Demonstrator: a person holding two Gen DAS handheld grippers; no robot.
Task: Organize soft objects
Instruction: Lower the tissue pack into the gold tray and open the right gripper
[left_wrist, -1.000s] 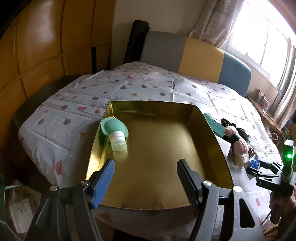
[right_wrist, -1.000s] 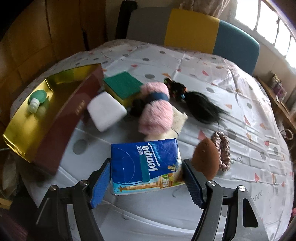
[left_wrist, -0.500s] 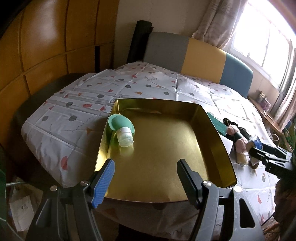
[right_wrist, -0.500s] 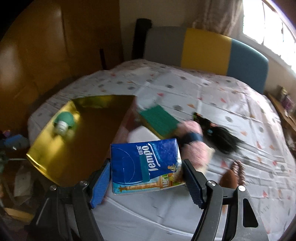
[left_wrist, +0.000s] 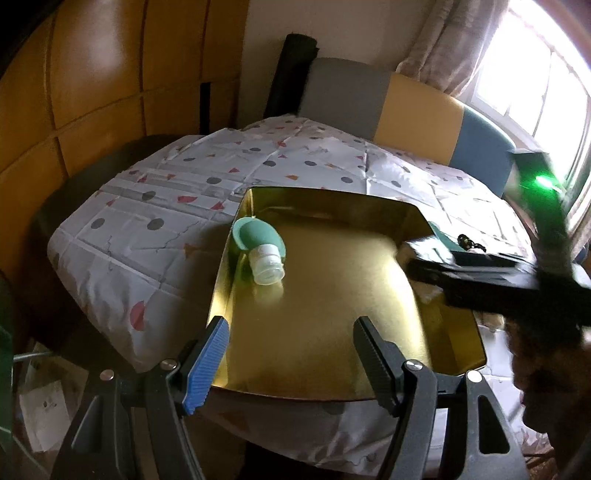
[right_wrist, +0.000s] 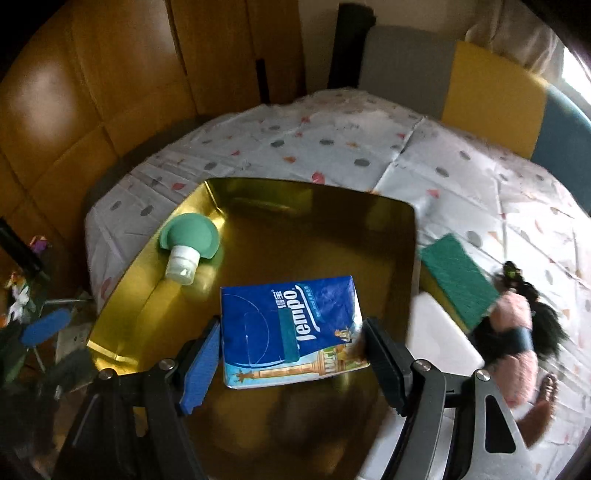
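My right gripper (right_wrist: 291, 354) is shut on a blue Tempo tissue pack (right_wrist: 291, 328) and holds it above the gold tray (right_wrist: 295, 206). A green squeeze bottle with a white cap (right_wrist: 186, 243) lies at the tray's left side; it also shows in the left wrist view (left_wrist: 260, 247). My left gripper (left_wrist: 291, 350) is open and empty at the near edge of the gold tray (left_wrist: 332, 288). The right gripper's body (left_wrist: 491, 277) reaches in over the tray's right rim.
Right of the tray on the dotted tablecloth (right_wrist: 332, 147) lie a green-and-yellow sponge (right_wrist: 458, 280), a white pad (right_wrist: 439, 332), a pink fluffy toy (right_wrist: 517, 350) and a black hair piece (right_wrist: 550, 325). A bench backrest (left_wrist: 406, 107) stands behind the table.
My right gripper has carried the tissue pack left from the table to above the tray. My left gripper has drawn back and stayed open.
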